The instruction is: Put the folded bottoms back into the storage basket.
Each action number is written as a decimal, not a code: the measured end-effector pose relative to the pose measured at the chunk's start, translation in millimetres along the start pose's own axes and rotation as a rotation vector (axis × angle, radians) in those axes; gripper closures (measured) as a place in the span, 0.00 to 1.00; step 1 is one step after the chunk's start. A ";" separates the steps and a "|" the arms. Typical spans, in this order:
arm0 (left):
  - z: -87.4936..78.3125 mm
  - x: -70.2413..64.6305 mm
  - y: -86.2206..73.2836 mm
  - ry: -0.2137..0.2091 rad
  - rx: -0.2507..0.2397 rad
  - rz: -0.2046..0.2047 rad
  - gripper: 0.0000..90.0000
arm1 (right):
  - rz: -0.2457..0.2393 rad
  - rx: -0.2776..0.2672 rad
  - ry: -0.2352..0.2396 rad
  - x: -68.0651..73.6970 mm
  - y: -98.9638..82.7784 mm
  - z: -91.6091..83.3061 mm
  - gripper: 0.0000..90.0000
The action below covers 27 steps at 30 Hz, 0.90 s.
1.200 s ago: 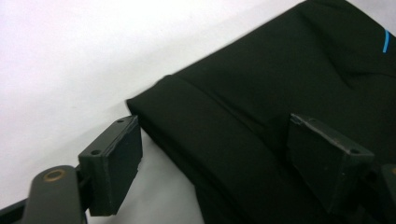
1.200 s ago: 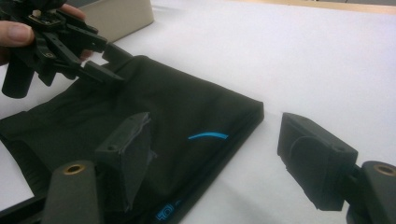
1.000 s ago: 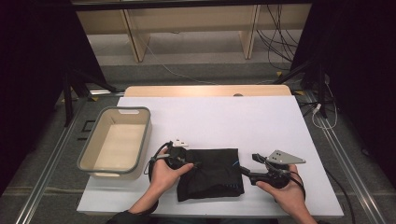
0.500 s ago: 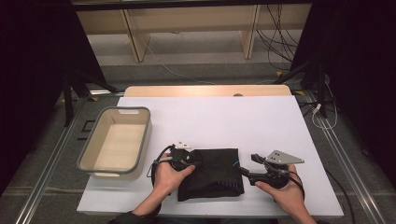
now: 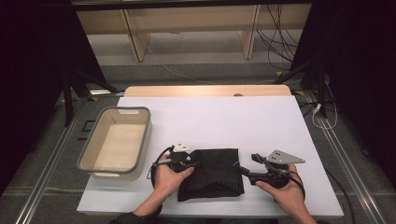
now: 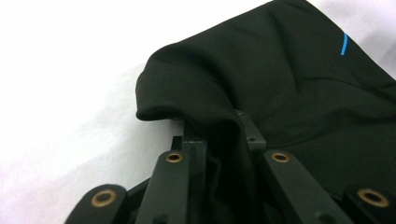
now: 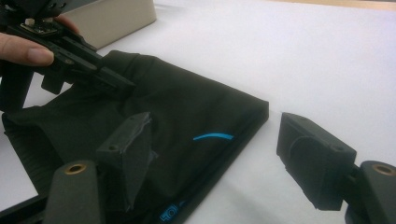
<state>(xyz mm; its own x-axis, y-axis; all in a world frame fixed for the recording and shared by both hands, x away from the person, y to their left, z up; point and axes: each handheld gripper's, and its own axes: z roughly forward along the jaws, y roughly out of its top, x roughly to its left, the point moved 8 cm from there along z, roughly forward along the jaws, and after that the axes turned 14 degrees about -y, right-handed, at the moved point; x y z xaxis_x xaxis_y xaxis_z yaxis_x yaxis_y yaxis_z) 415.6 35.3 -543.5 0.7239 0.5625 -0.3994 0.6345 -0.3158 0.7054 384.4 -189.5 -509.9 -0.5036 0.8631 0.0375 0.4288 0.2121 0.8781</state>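
A folded black garment with thin blue marks lies on the white table near its front edge. My left gripper is at the garment's left edge. Its jaws have just been closing, and in the left gripper view a raised fold of the black garment is pinched between the left gripper's pads. My right gripper rests at the garment's right edge. In the right gripper view the right gripper stands wide open, one pad over the garment and the other over bare table. The left gripper shows there too, biting the cloth.
A grey empty bin stands on the table's left side, just beyond my left hand; its corner appears in the right gripper view. White tabletop stretches behind the garment. The table's front edge lies close under both hands.
My left gripper slid a little right onto the garment's left edge and its jaws closed on a fold of cloth. The right gripper stayed where it was.
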 end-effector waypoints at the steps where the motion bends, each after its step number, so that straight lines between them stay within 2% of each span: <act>1: -0.3 0.0 0.3 0.000 -0.003 0.004 0.87 | -0.001 -0.003 -0.001 -0.4 0.3 0.1 0.31; 6: -1.9 -2.2 1.4 -0.004 -0.012 0.020 0.87 | 0.003 -0.003 -0.001 -0.8 0.2 -0.3 0.31; 9: -5.8 -5.4 4.7 -0.011 -0.033 0.034 0.88 | 0.008 -0.013 -0.008 -2.5 1.6 -1.3 0.31; 16: -11.4 -12.3 10.1 -0.014 -0.054 0.108 0.88 | 0.007 -0.017 -0.016 -4.5 2.2 -2.4 0.31; 27: -21.0 -27.3 23.9 -0.043 -0.132 0.170 0.88 | 0.016 -0.026 -0.025 -6.8 2.9 -3.8 0.31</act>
<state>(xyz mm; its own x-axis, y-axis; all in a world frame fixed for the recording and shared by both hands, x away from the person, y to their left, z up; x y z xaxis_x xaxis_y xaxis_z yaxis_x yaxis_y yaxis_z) 405.3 28.4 -503.4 0.8300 0.4757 -0.2911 0.4638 -0.2989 0.8340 386.2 -196.5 -505.7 -0.4782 0.8774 0.0401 0.4165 0.1864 0.8898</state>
